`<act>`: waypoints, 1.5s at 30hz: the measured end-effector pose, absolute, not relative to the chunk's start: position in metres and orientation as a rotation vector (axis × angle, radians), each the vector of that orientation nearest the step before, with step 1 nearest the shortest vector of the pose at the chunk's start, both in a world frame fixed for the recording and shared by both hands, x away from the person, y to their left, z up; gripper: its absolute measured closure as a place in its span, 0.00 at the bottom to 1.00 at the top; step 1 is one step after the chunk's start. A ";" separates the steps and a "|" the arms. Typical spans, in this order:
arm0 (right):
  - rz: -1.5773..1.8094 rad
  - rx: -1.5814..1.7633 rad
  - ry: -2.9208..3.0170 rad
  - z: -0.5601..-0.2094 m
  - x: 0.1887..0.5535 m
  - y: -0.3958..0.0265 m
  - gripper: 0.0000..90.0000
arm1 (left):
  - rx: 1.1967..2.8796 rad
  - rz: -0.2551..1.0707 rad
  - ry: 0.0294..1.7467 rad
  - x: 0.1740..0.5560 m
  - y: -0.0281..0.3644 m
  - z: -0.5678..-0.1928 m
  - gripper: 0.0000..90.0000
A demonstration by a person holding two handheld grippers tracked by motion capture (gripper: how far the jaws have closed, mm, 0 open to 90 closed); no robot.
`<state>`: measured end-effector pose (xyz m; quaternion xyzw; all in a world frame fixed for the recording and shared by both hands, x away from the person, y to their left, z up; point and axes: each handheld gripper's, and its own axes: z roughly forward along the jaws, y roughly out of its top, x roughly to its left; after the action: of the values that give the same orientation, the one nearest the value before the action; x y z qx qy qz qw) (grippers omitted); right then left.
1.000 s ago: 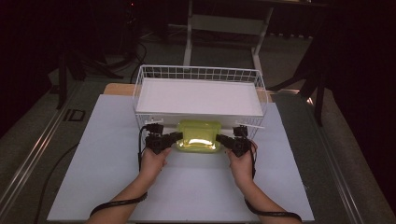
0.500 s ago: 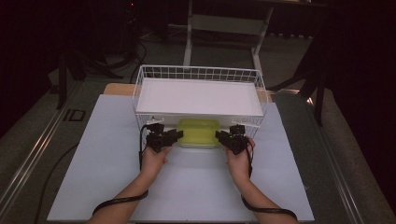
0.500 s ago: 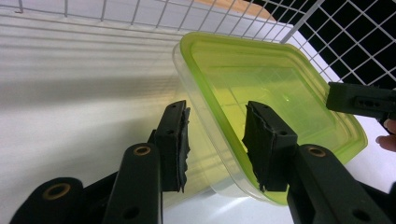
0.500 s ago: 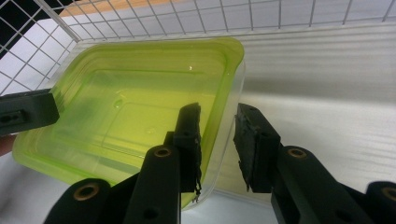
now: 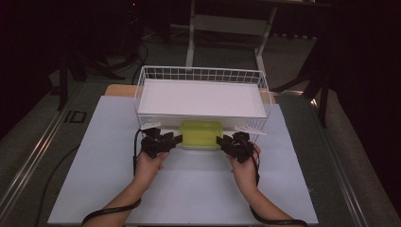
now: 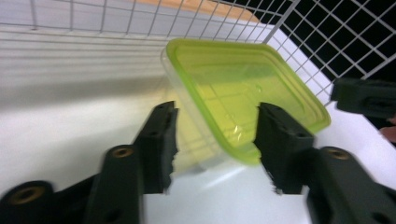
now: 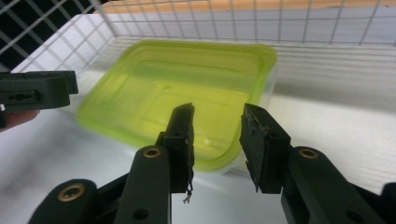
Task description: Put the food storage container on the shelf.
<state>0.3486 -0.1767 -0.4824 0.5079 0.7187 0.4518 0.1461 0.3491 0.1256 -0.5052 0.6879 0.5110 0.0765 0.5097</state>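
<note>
A clear plastic container with a yellow-green lid (image 5: 202, 134) rests on the white table top, against the front wall of the white wire basket (image 5: 203, 73). My left gripper (image 5: 176, 140) is at its left end and my right gripper (image 5: 220, 141) at its right end. Both sets of jaws have just been opening. In the left gripper view the left gripper (image 6: 217, 140) stands open, with the near corner of the container (image 6: 243, 79) in the gap, unpressed. In the right gripper view the right gripper (image 7: 217, 135) is open just short of the lid (image 7: 177, 88).
The basket holds a flat white board (image 5: 203, 97). A white sheet (image 5: 198, 189) covers the table around my hands. The wire wall (image 6: 140, 18) stands close behind the container. Dark stands and a frame (image 5: 227, 23) lie beyond the table.
The container has gone from held between both grippers to resting by the basket front. Both sets of jaws have widened and let go, and the hands have drawn slightly away from its ends.
</note>
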 end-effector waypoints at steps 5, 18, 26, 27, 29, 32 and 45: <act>1.321 1.443 2.129 -0.480 0.335 -0.172 0.76 | 1.708 0.222 1.188 0.335 0.132 -0.501 0.49; 1.245 1.391 2.272 -0.498 0.320 -0.149 1.00 | 1.729 0.180 1.149 0.311 0.132 -0.508 0.36; 1.197 1.402 2.279 -0.512 0.328 -0.141 1.00 | 1.744 0.191 1.080 0.305 0.129 -0.518 0.20; 1.197 1.402 2.279 -0.512 0.328 -0.141 1.00 | 1.744 0.191 1.080 0.305 0.129 -0.518 0.20; 1.181 1.403 2.269 -0.515 0.333 -0.138 1.00 | 1.746 0.239 1.046 0.304 0.129 -0.520 0.16; 1.173 1.407 2.263 -0.517 0.338 -0.136 1.00 | 1.745 0.259 1.034 0.302 0.129 -0.520 0.15; 1.182 1.434 2.227 -0.520 0.357 -0.126 1.00 | 1.761 0.309 1.008 0.299 0.128 -0.519 0.09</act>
<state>0.3568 -0.1260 -0.5203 0.4908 0.7622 0.4046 0.1205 0.2993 0.1280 -0.5195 0.7338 0.4201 0.1287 0.5182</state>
